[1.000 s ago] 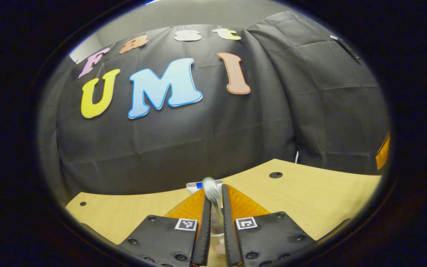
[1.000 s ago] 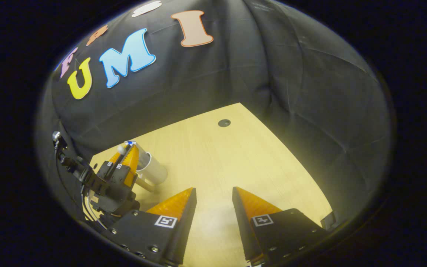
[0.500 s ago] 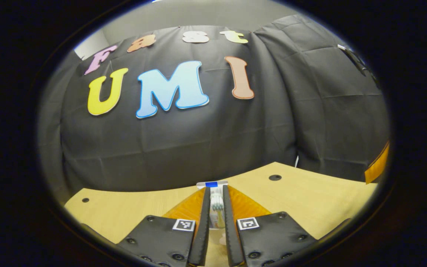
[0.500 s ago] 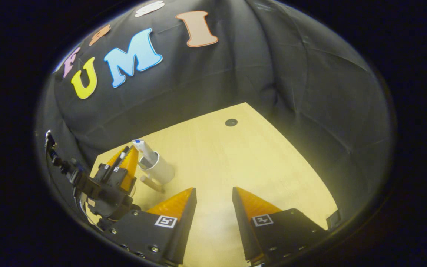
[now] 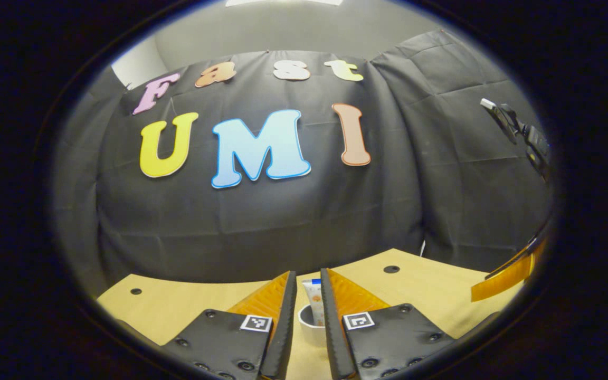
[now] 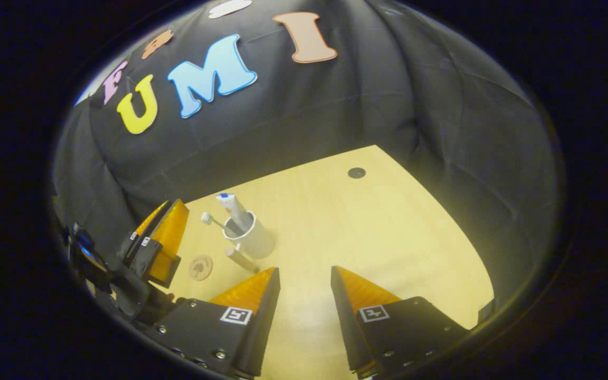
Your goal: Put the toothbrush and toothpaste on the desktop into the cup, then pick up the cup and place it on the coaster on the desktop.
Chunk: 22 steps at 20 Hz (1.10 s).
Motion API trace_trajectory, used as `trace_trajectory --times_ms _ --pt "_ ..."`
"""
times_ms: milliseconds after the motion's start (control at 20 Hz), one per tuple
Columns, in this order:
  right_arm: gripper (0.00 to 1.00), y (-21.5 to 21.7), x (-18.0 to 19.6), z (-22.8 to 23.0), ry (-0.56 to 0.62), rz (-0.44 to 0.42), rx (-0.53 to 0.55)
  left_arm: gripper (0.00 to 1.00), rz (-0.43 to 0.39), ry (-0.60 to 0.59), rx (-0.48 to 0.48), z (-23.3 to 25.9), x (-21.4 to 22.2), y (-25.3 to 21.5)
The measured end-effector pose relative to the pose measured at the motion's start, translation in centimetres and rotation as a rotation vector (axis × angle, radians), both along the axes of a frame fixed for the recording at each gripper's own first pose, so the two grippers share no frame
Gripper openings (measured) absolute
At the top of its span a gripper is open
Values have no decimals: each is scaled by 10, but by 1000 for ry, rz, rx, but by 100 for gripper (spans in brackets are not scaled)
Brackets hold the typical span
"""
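1. Two tongs in play. Your left tongs (image 5: 308, 327) hang above the tabletop (image 5: 436, 287), fingers parted by a narrow gap with nothing between them: released.
2. Through that gap, in the left gripper view, you look down on the white cup (image 5: 308, 322) with the toothpaste (image 5: 315, 306) standing in it, blue-capped end up.
3. Your right tongs (image 6: 304, 311) are spread wide over bare tabletop, gripping nothing.
4. Right gripper view: the cup (image 6: 254, 237) stands upright on the tabletop (image 6: 388, 232), left of centre. The toothpaste (image 6: 234, 208) leans out of it toward the back wall; the toothbrush (image 6: 217, 222) also sits in the cup, its bristled head pointing left past the rim.
5. A brown handle (image 6: 240, 259) sticks out from the cup's base toward your right tongs.
6. The coaster (image 6: 200, 267), a small round tan disc, lies flat on the tabletop just left of the cup, apart from it. The cup is not on it.
7. Your left tongs (image 6: 157, 240) also show in the right gripper view, just left of the cup and above the coaster, clear of both.
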State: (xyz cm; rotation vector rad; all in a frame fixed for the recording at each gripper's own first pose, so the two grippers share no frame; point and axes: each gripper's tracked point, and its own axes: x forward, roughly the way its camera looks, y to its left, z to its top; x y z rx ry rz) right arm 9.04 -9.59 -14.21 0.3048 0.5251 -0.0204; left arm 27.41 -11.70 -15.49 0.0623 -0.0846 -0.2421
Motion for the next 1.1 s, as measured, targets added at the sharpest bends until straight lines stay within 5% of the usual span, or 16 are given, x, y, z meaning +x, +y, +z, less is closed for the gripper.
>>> trace_trajectory --times_ms 50,350,950,1000,1100 --pt "60 8 5 -1 4 15 0 30 12 7 2 1 -7 9" --pt "59 49 36 -6 54 80 24 40 112 51 -2 1 -36 75" --pt "59 110 95 -26 257 171 -32 40 279 89 -18 1 -72 176" --pt "59 112 98 -29 282 169 -35 31 289 91 -20 0 -73 182" --pt "59 118 107 -37 324 168 -40 35 310 94 -23 0 -75 193"
